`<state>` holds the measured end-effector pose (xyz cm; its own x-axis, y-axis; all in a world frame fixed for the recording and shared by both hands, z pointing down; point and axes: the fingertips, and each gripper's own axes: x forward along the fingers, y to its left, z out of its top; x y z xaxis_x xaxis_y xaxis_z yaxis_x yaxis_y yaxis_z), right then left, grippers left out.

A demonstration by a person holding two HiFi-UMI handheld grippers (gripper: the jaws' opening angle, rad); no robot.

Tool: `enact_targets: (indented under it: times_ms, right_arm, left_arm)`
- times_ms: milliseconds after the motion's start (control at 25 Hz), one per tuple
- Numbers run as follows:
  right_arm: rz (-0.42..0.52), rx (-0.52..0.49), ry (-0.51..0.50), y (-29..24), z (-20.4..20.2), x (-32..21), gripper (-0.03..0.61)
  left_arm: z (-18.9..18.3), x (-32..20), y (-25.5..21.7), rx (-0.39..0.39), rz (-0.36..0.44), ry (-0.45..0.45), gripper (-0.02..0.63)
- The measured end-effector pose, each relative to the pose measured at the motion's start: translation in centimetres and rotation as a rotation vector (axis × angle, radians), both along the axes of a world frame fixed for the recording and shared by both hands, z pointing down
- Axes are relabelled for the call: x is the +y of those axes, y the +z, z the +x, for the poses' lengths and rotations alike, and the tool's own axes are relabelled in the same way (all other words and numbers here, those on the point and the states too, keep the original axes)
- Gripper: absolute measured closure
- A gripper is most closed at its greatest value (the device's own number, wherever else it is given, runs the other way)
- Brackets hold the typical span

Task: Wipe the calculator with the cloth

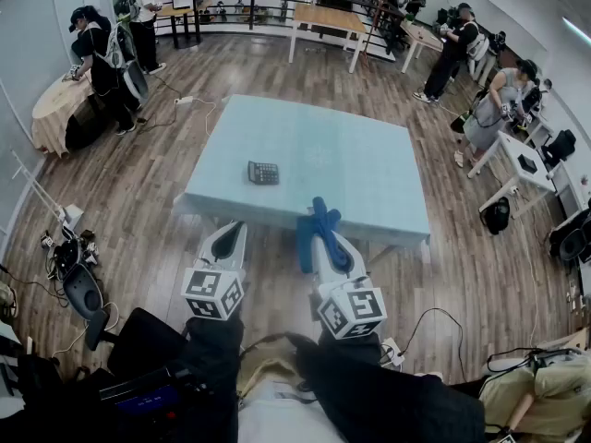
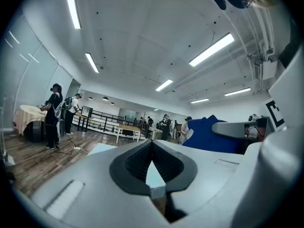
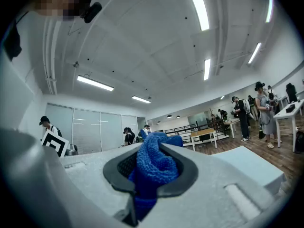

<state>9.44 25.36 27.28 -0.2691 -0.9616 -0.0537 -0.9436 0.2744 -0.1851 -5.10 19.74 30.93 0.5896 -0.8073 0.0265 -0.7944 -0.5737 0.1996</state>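
Observation:
A dark calculator (image 1: 263, 173) lies on the pale blue table (image 1: 369, 169), left of its middle. My right gripper (image 1: 319, 221) hovers over the table's near edge, shut on a blue cloth (image 1: 317, 224) that bunches out between its jaws; in the right gripper view the blue cloth (image 3: 154, 167) fills the jaw gap. My left gripper (image 1: 232, 234) is beside it, just short of the table's near edge, jaws together with nothing in them (image 2: 152, 163). The left gripper view also catches the blue cloth (image 2: 209, 134) at its right.
The table stands alone on a wooden floor (image 1: 138, 183). Several people work at other tables around the room's edges. Cables and gear (image 1: 65, 257) lie on the floor at the near left. A wooden table (image 1: 328, 21) stands at the back.

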Motion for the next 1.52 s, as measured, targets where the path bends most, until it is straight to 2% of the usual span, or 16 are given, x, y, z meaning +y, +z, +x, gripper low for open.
enact_targets:
  times_ms: [440,920,1320,1520]
  right_arm:
    - [-0.014,0.017,0.004,0.7,-0.3,0.1,0.525]
    - [-0.047,-0.011,0.018,1.9,-0.4,0.7,0.523]
    - [-0.113,-0.006,0.042,4.9,-5.9,0.5,0.523]
    - [-0.119,-0.003,0.038,4.9,-6.0,0.7,0.523]
  left_arm:
    - [0.4,0.3,1.1,0.007,-0.024,0.019,0.612]
    - [0.2,1.3,2.8,0.008,-0.072,0.037,0.614]
    - [-4.8,1.1,6.0,0.006,-0.133,0.072,0.612]
    - [-4.7,1.4,6.0,0.006,-0.139,0.085,0.614]
